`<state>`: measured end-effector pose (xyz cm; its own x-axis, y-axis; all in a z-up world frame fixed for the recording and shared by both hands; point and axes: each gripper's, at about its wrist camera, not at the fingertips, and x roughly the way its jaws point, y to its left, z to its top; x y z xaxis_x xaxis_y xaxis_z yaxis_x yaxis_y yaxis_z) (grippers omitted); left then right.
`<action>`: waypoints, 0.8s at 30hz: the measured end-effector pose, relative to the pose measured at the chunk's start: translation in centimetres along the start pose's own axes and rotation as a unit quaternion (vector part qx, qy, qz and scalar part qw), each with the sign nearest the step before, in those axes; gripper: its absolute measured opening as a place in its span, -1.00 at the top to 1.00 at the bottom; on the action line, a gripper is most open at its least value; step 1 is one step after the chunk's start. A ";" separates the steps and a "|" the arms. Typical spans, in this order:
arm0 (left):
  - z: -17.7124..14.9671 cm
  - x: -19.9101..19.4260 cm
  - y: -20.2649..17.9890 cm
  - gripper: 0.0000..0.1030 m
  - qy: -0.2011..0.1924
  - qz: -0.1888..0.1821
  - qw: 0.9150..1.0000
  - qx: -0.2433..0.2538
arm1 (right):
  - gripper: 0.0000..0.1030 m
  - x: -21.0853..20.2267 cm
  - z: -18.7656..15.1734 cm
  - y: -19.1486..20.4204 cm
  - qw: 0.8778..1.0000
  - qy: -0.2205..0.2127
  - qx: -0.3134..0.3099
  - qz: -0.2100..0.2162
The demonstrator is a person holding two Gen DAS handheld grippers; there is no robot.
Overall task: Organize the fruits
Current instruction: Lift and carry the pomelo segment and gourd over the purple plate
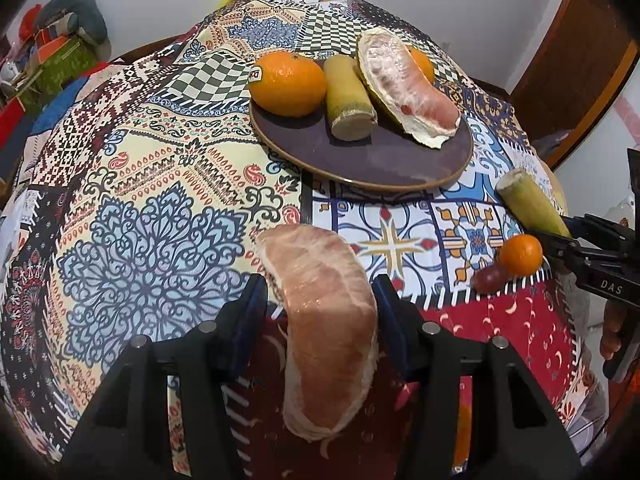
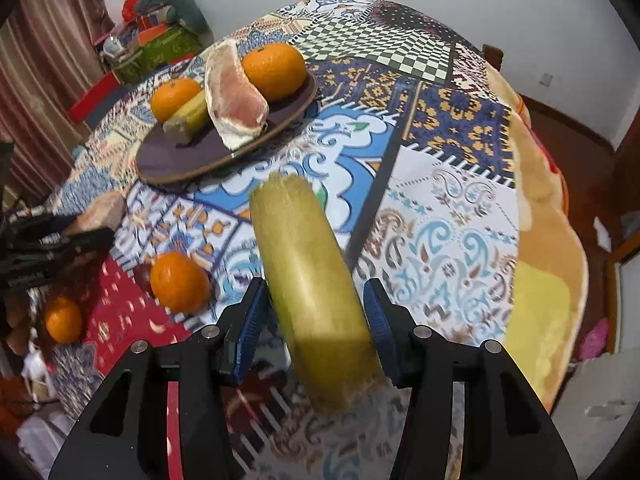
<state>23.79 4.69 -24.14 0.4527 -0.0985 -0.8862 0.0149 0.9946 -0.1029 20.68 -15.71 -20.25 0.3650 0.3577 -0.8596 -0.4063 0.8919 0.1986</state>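
My left gripper (image 1: 320, 300) is shut on a peeled pink pomelo wedge (image 1: 324, 320), held above the patterned tablecloth. My right gripper (image 2: 316, 304) is shut on a yellow-green sugarcane piece (image 2: 312, 292), which also shows in the left wrist view (image 1: 532, 204). A dark brown plate (image 1: 360, 160) holds an orange (image 1: 286, 82), a sugarcane piece (image 1: 348, 98), a pomelo wedge in its rind (image 1: 404, 84) and a second orange (image 1: 422, 62) behind it. The plate also shows in the right wrist view (image 2: 192, 160).
A loose orange (image 2: 178, 282) lies on the cloth beside a dark red grape (image 2: 142, 276); another orange (image 2: 64, 320) lies at the left edge. Boxes and clutter (image 2: 152, 44) stand beyond the table. The table edge drops off to the right (image 2: 552, 240).
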 end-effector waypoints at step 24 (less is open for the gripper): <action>0.9 -5.0 -0.2 0.33 -0.068 -0.012 0.998 -0.009 | 0.31 -3.4 0.9 2.6 0.998 -0.065 -0.011 -0.012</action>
<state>22.31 5.00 -19.27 0.5693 -0.1157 -0.8140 0.0124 0.9911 -0.1323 19.10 -14.38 -16.41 0.4789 0.3711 -0.7956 -0.4149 0.8943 0.1674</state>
